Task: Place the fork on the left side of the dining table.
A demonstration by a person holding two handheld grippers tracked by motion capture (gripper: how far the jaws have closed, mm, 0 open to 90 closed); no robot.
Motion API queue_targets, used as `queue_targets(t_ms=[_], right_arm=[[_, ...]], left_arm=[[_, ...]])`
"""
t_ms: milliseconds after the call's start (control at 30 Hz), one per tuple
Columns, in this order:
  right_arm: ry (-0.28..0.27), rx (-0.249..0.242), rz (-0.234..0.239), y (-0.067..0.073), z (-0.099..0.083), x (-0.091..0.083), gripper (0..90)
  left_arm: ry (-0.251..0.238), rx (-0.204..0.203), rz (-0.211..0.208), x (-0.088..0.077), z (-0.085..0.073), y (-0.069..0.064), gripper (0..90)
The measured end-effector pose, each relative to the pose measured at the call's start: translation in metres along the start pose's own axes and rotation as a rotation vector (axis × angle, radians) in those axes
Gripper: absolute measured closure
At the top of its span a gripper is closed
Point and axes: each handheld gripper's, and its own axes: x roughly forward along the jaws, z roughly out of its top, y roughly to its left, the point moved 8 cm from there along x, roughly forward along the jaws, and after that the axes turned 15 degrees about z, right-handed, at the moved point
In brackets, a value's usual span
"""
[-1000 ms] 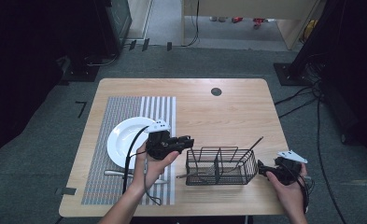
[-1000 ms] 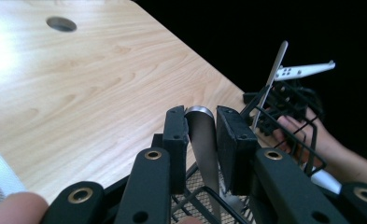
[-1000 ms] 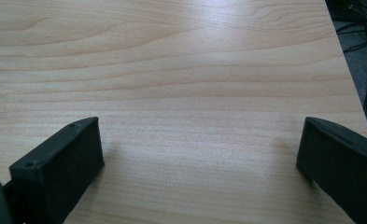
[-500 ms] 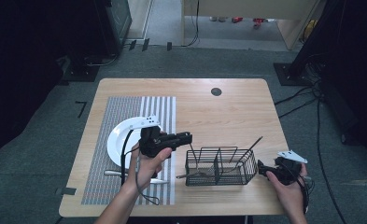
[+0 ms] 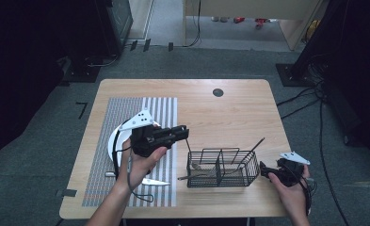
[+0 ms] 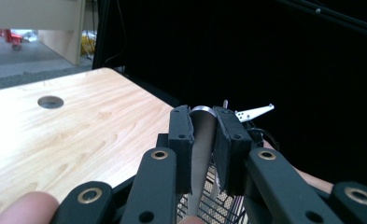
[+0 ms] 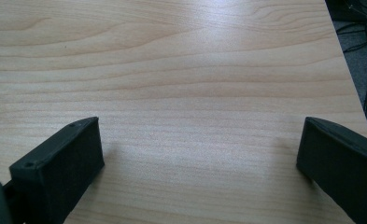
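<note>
The left claw (image 6: 203, 154) is clamped on a silver utensil (image 6: 201, 140), its rounded end poking up between the jaws. It hangs over the counter (image 5: 229, 113) above a black wire basket (image 5: 222, 162). The right claw (image 7: 200, 163) gapes wide over bare wood, just right of the basket.

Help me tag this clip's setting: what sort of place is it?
Probably a lab or studio set up for recording tabletop tasks, not a home kitchen. A lone wooden table stands on grey carpet, dark curtains hang on both sides, loose cables run across the floor, and the person works with handheld grippers.
</note>
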Motion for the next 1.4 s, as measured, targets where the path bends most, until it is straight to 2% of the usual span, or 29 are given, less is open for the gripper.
queue_targets(t_ms=[200,300,567,867,1133,1267,1400], right_arm=[[0.0,0.004,0.0,0.0,0.0,0.0,0.2],[0.0,0.001,0.0,0.0,0.0,0.0,0.2],[0.0,0.002,0.0,0.0,0.0,0.0,0.2],[-0.001,0.0,0.0,0.0,0.0,0.0,0.2],[0.0,0.002,-0.001,0.0,0.0,0.0,0.2],[0.0,0.002,0.0,0.0,0.0,0.0,0.2],[0.0,0.0,0.0,0.0,0.0,0.0,0.2]], left_arm=[[-0.017,-0.009,-0.018,-0.006,0.012,0.002,79.2],[-0.021,0.0,-0.026,-0.009,0.018,0.001,79.2],[-0.038,0.021,-0.01,-0.014,0.033,0.002,79.2],[-0.061,-0.005,-0.023,-0.015,0.052,0.007,79.3],[-0.076,-0.002,-0.014,-0.018,0.068,0.013,79.3],[-0.088,-0.022,-0.021,-0.021,0.077,0.017,79.3],[-0.094,-0.025,-0.001,-0.021,0.082,0.026,79.3]])
